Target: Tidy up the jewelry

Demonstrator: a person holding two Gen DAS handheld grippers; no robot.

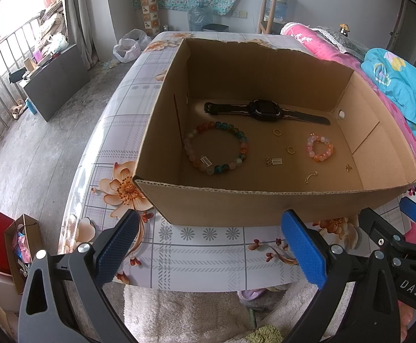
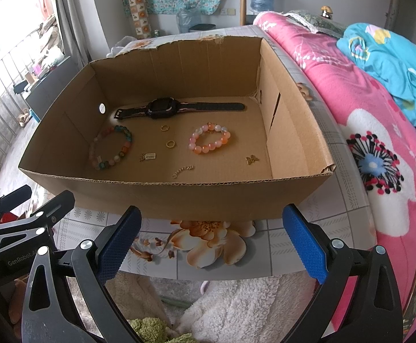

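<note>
An open cardboard box (image 1: 236,205) (image 2: 179,197) stands on the floral table. Inside lie a black watch (image 1: 262,110) (image 2: 165,108), a large multicoloured bead bracelet (image 1: 241,140) (image 2: 126,138), a small pink-orange bead bracelet (image 1: 326,153) (image 2: 223,141), two gold rings (image 1: 277,132) (image 2: 170,143), a gold abacus charm (image 1: 275,161) (image 2: 148,156), a short gold chain (image 1: 310,177) (image 2: 182,170) and a small gold charm (image 1: 348,167) (image 2: 252,159). My left gripper (image 1: 209,244) and right gripper (image 2: 212,240) both hover open and empty just in front of the box's near wall.
The table (image 1: 202,260) has a flowered cloth and its near edge lies under the grippers. A pink blanket (image 2: 379,131) with blue clothing (image 2: 394,60) lies to the right. On the floor at left stand paper bags (image 1: 10,245). A fluffy white rug (image 2: 251,308) lies below.
</note>
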